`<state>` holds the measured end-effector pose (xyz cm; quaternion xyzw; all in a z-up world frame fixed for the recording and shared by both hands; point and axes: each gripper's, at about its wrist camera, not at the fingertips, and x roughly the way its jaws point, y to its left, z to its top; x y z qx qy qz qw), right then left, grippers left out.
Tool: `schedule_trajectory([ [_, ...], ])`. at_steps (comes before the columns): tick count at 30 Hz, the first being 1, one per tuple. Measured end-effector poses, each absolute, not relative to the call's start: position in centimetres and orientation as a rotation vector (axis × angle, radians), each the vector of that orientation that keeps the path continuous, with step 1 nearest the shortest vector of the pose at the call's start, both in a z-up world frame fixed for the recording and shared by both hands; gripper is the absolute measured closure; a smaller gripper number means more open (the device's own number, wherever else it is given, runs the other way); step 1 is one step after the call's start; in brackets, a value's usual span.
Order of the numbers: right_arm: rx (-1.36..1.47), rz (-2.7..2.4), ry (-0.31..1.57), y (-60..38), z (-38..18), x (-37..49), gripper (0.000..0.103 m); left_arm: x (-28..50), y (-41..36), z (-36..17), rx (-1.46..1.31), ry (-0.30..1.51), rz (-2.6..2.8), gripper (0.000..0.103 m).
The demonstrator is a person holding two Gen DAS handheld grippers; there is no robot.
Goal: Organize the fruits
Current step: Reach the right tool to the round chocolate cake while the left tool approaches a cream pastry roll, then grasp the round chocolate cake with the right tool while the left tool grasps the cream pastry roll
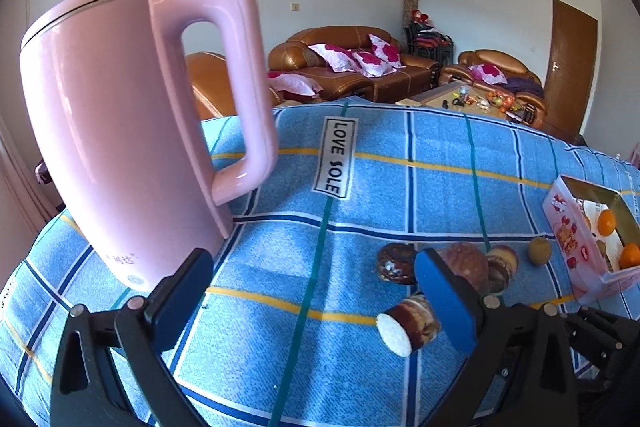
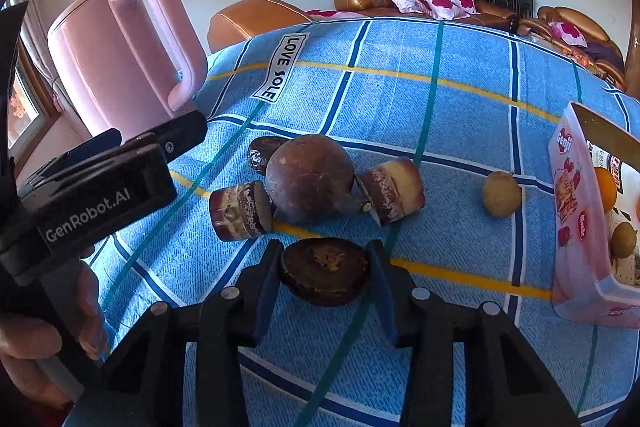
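Dark brown fruit piece [image 2: 325, 271] pinched in right claw [image 2: 325, 273]; left claw [image 1: 316, 303] wide, empty. Best lifted level toward pink box [image 2: 576, 227].

I read "LOVE SOLE" on the tablecloth label [image 1: 335, 157], and "GenRobot.AI" on my left gripper's body [image 2: 92, 215].

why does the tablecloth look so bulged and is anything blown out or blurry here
Left wrist view: fisheye bends the tablecloth into a dome and leans the kettle; the corners go black; sunlight glares on the kettle's base. Right wrist view: same bulge; the kettle looks hazy and washed out near the bright window; the dark fruit in the right hand-held gripper stays sharp.
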<state>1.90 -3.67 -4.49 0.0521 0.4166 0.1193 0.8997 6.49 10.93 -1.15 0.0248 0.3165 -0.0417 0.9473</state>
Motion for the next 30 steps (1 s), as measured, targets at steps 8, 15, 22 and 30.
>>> schedule_trajectory([
  [8, 0.148, 0.135, 0.691, -8.0, -2.3, -0.6, 0.058, 5.9, 8.4, -2.1, 0.088, 0.717, -0.276, 0.009],
  [15, 0.106, 0.074, 0.635, -9.4, -1.5, -1.3, 0.058, 6.7, 8.3, -3.7, 0.076, 0.803, -0.283, 0.016],
  [22, 0.110, 0.080, 0.636, -9.6, -1.6, -1.3, 0.058, 6.5, 8.1, -4.3, 0.104, 0.834, -0.320, 0.025],
  [30, 0.115, 0.084, 0.647, -9.8, -1.8, -1.5, 0.058, 8.0, 10.0, -5.2, -0.002, 0.897, -0.224, 0.027],
])
